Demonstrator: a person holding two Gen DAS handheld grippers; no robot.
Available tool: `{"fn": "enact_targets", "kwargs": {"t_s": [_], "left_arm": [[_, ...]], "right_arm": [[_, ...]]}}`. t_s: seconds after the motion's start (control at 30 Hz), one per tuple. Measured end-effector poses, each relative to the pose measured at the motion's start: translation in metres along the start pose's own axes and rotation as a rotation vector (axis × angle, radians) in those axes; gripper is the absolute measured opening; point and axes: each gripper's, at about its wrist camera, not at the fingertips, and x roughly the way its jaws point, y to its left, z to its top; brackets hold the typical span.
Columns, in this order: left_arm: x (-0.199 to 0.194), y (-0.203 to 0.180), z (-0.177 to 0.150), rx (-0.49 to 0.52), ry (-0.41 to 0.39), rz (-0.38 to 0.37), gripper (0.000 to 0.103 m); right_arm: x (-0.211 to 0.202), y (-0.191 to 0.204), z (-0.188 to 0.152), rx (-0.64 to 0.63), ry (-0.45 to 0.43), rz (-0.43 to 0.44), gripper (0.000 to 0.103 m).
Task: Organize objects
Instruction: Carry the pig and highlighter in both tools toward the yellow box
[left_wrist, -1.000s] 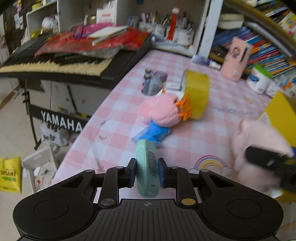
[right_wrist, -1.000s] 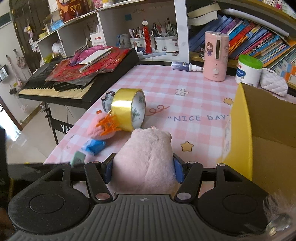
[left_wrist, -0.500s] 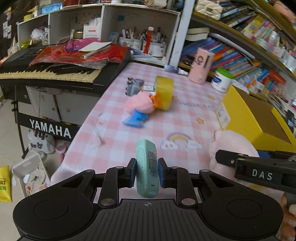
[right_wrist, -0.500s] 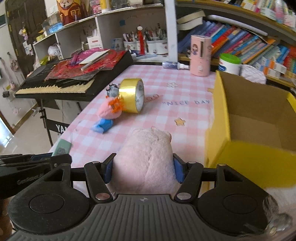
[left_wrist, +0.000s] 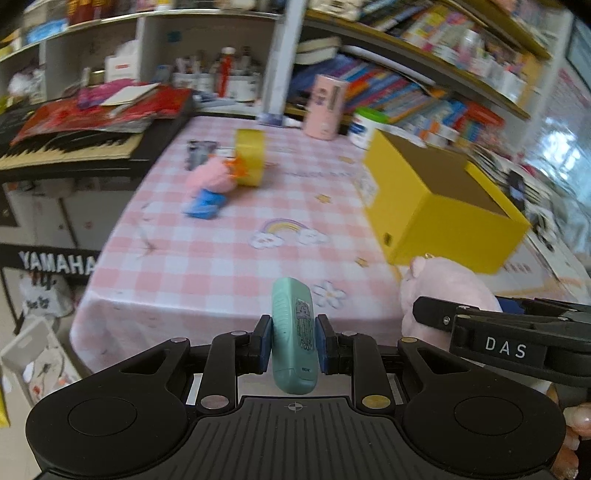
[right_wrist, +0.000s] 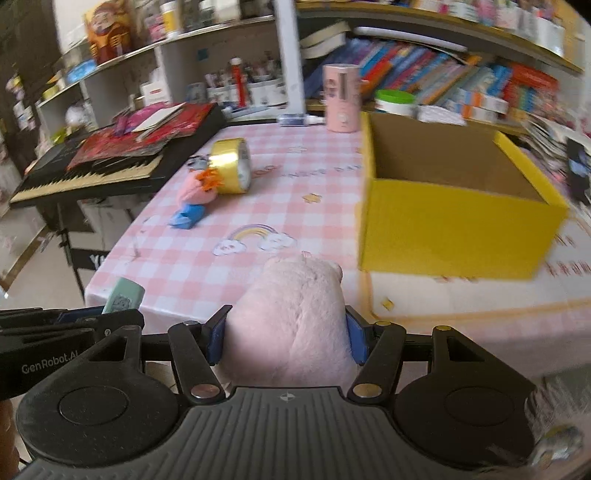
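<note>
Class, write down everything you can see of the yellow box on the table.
The yellow box is an open-topped carton, bright yellow outside and plain brown cardboard inside. No lid or flaps show. As far as the view reaches, its inside looks empty. It stands upright on the pink checked tablecloth, on the right side of the table, with a pale label on one side wall. Nothing in the tongs touches it: the pink plush toy is short of its near corner.

Pink-and-white checked tablecloth (rainbow print); yellow box at two o'clock; gold tape roll at eleven.
</note>
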Motion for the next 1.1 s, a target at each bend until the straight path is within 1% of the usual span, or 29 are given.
{"fn": "enact_targets", "kwargs": {"t_s": [0.27, 0.5, 0.73, 0.9, 1.1], "left_arm": [[-0.003, -0.024, -0.012, 0.086, 0.030, -0.086, 0.023], [0.002, -0.057, -0.015, 0.192, 0.053, -0.177, 0.023], [0.009, -0.077, -0.015, 0.245, 0.071, -0.230, 0.023], [0.014, -0.087, -0.015, 0.263, 0.078, -0.255, 0.023], [0.018, -0.097, -0.012, 0.277, 0.077, -0.268, 0.023]], "right_arm": [[-0.031, -0.016, -0.034, 0.088, -0.005, -0.072, 0.059], [-0.056, -0.035, -0.055, 0.170, -0.011, -0.156, 0.059], [-0.073, -0.054, -0.067, 0.243, -0.026, -0.233, 0.059], [-0.076, -0.062, -0.070, 0.262, -0.022, -0.255, 0.059], [-0.077, -0.074, -0.070, 0.278, -0.015, -0.269, 0.059]]}}
